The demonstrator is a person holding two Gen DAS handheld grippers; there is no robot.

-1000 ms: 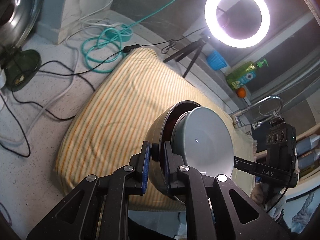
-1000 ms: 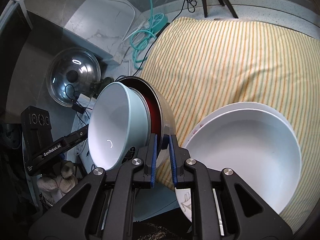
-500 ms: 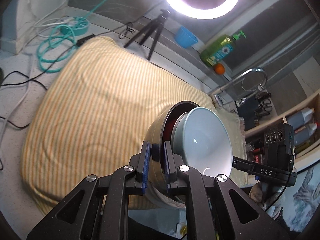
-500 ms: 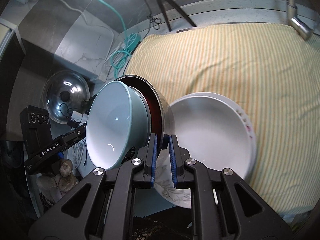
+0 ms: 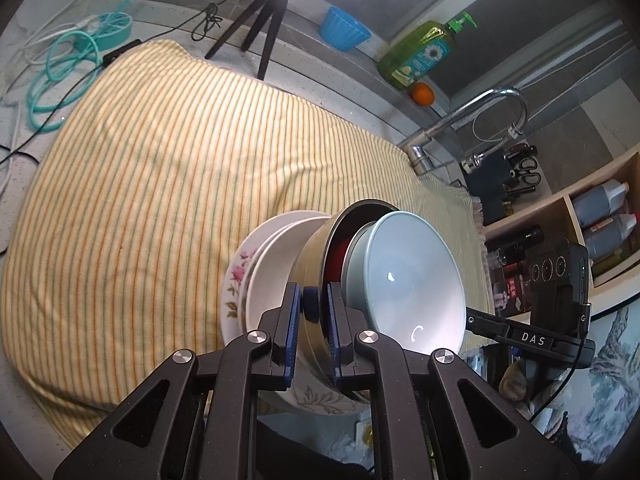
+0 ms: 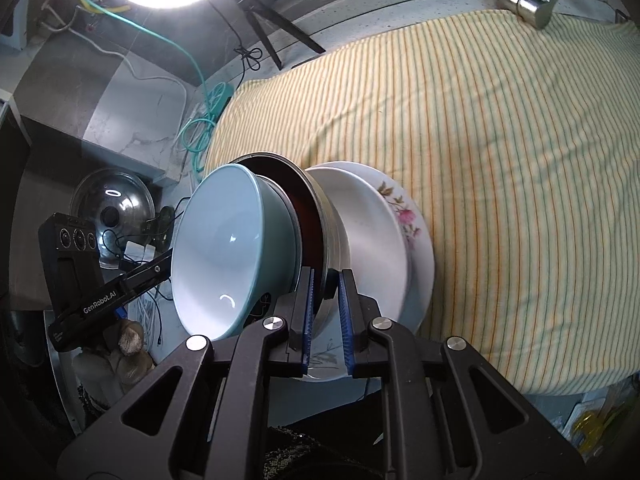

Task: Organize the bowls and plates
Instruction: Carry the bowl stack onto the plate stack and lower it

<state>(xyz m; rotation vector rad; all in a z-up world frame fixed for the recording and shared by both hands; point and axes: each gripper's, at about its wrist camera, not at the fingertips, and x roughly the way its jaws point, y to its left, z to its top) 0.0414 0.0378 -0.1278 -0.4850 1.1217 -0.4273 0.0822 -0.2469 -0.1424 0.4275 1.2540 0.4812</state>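
My left gripper (image 5: 311,316) and right gripper (image 6: 326,312) are both shut on opposite sides of the rim of a steel bowl (image 5: 316,248) with a dark red inside (image 6: 306,216). A pale blue bowl (image 5: 404,276) is nested in it and also shows in the right wrist view (image 6: 224,252). The steel bowl sits in a white bowl (image 6: 368,232) on a floral plate (image 6: 412,220) near the front edge of the striped cloth (image 6: 500,160). The white bowl (image 5: 272,264) and floral plate (image 5: 238,276) also show in the left wrist view.
A ring light on a tripod (image 5: 260,28), a blue cup (image 5: 344,34), a green soap bottle (image 5: 420,56) and an orange (image 5: 423,93) stand at the back. A tap (image 5: 460,128) is at the right. A pot lid (image 6: 112,208) and teal cable (image 5: 60,72) lie left.
Both grippers carried the nested steel and blue bowls across to the white bowl and floral plate. The steel bowl now sits in the white bowl. Both grips stay shut.
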